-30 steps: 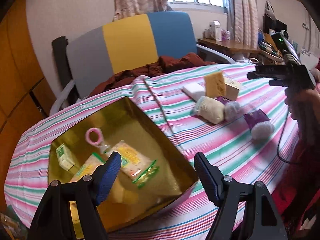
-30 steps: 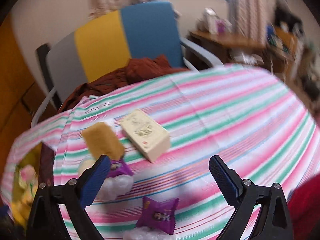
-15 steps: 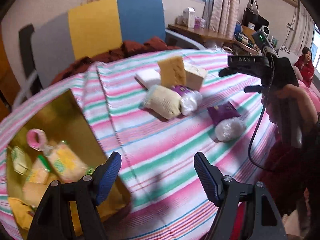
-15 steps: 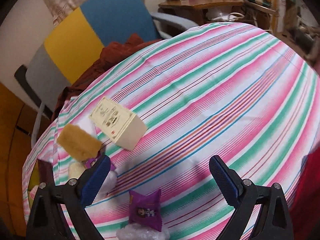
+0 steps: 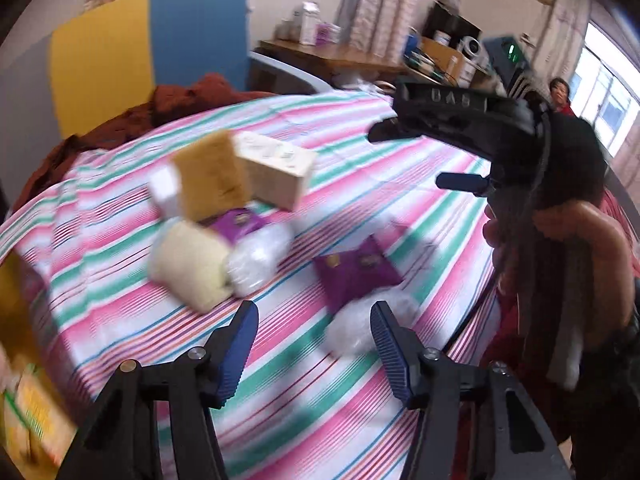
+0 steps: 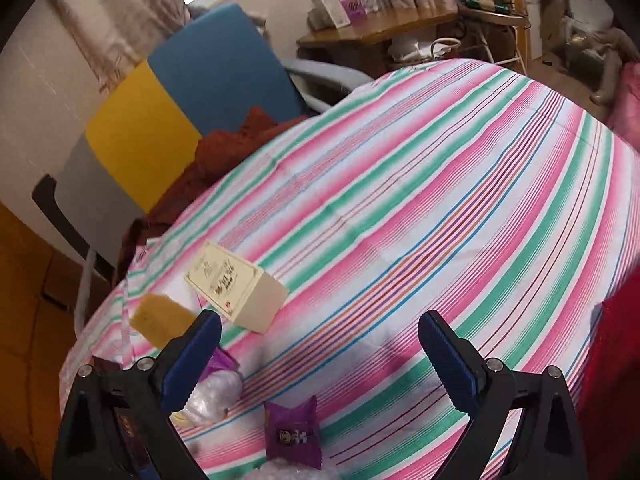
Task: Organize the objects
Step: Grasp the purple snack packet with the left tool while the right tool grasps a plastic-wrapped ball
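Both tools hang released over the striped bench [image 6: 400, 200]; the left tool [image 5: 314, 344] has nothing between its fingers, nor has the right tool [image 6: 320, 356]; near the left one lies a purple packet [image 5: 356, 272] with a clear bag [image 5: 360, 328] just beside it; further off cluster a sponge [image 5: 212, 176], a cream box [image 5: 276, 168], a pale roll [image 5: 192, 268]; the gold box [image 5: 20, 360] at the left edge holds blurred packets.

The left black two-finger gripper with blue ribbed pads [image 5: 314, 344] hangs with its jaws spread and nothing between them. The right black gripper with blue pads [image 6: 320, 354] is likewise wide apart and empty, gripped from below by a bare hand [image 5: 568, 236].
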The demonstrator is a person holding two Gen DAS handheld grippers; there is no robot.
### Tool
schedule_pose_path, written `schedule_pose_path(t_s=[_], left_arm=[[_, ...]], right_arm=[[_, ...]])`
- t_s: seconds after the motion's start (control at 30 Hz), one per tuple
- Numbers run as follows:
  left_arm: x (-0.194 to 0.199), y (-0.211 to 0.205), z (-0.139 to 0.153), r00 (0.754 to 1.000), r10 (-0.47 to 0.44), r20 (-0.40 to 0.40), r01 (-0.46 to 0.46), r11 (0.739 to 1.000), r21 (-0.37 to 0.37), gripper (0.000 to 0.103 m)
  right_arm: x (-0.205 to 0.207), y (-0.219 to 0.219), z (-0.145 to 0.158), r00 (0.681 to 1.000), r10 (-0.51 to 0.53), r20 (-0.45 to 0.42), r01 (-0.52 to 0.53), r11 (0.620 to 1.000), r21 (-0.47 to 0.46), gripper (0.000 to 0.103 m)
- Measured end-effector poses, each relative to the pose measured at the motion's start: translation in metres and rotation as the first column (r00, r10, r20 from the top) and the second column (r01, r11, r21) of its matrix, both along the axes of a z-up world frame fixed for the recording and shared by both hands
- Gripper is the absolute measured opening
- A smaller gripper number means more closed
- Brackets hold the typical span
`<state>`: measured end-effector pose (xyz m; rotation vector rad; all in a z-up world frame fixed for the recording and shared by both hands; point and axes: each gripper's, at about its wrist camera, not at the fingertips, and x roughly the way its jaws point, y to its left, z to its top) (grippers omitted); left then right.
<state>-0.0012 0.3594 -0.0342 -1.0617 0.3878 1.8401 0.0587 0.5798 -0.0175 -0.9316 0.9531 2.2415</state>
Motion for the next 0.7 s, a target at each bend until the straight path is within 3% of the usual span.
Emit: schedule_pose_path(t_s=[0.13, 0.37, 0.47, 0.7], left_arm=[[-0.007, 0.034, -0.012, 0.997, -0.049, 0.061, 0.050, 0.999, -0.008, 0.059], [-0.022, 0.077, -0.045, 0.984, -0.054, 0.172, 0.065, 0.996, -0.059, 0.062], [-0.017, 0.087, -0.054, 0.988, -0.065, 0.137, 0.075, 0.994, -0.076, 0.063], [-0.005, 0.078, -0.054, 0.995, -0.091, 0.034, 0.093, 0.993, -0.070, 0.051]], right_arm=[[0.008, 0.009, 0.003, 0.999, -0.038, -0.036, 0.037, 0.999, -0.027, 0.100], [0.012, 0.015, 0.003, 0.996, -0.060, -0.061, 0.057, 0.997, -0.044, 0.100], [0.009, 0.015, 0.001, 0.997, -0.050, -0.058, 0.048, 0.998, -0.048, 0.100], [0.008, 0.013, -0.001, 0.998, -0.023, -0.066, 0.019, 0.998, -0.059, 0.100]])
